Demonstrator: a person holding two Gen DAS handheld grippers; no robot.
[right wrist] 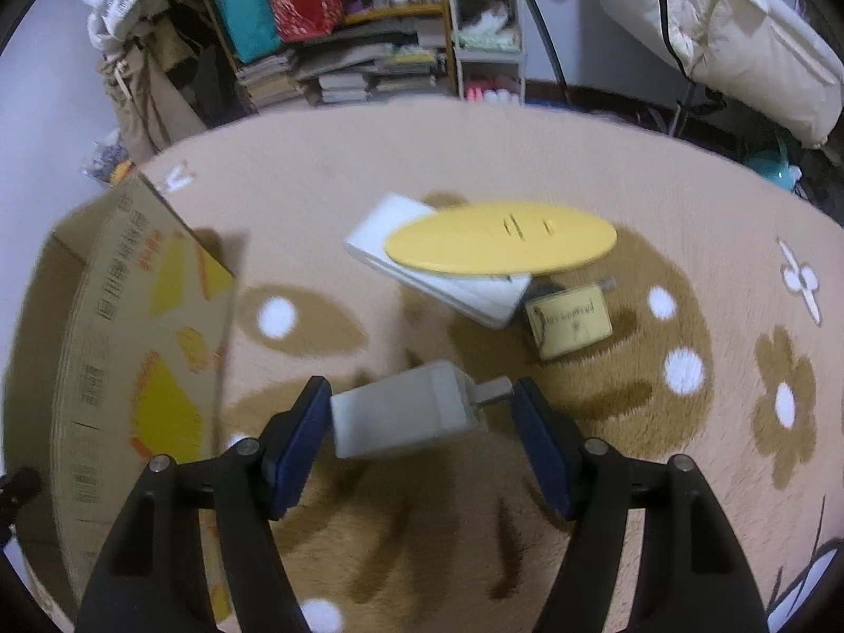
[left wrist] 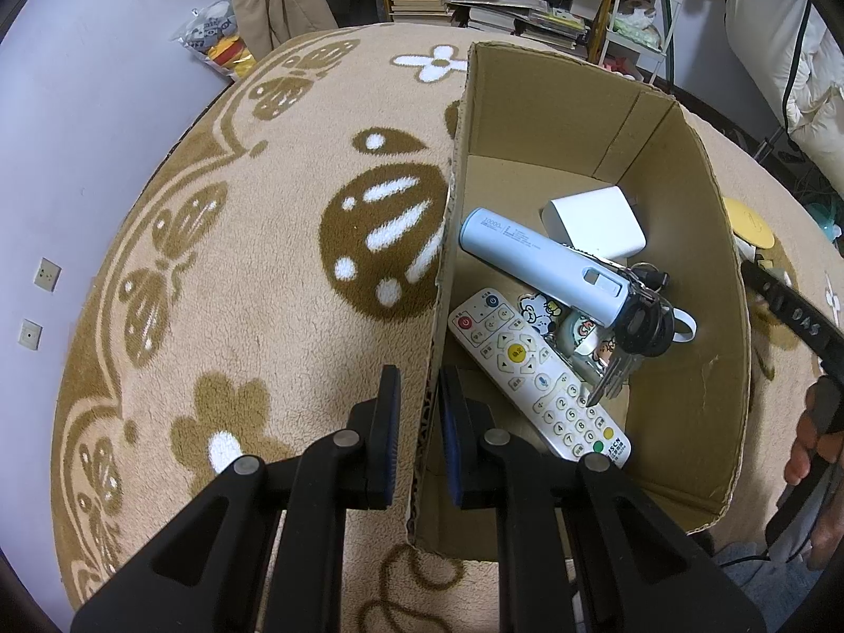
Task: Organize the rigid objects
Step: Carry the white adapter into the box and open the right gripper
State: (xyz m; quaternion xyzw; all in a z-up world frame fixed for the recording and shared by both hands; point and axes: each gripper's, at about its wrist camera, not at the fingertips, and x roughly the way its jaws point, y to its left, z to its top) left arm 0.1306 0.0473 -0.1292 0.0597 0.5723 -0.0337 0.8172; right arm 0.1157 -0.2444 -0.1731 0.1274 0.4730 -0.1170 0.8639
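An open cardboard box stands on the patterned blanket. My left gripper is shut on the box's near left wall, one finger on each side. Inside lie a white remote, a light blue power bank, a white adapter and a bunch of keys. To the right of the box, my right gripper is shut on a white charger plug. The left pad is on its body and the right pad on its prong, and it hangs above the blanket.
Beyond the charger on the blanket lie a yellow oval lid on a flat white box, and a small yellow tag. A hand shows right of the box. Shelves of books and bedding stand past the blanket's far edge.
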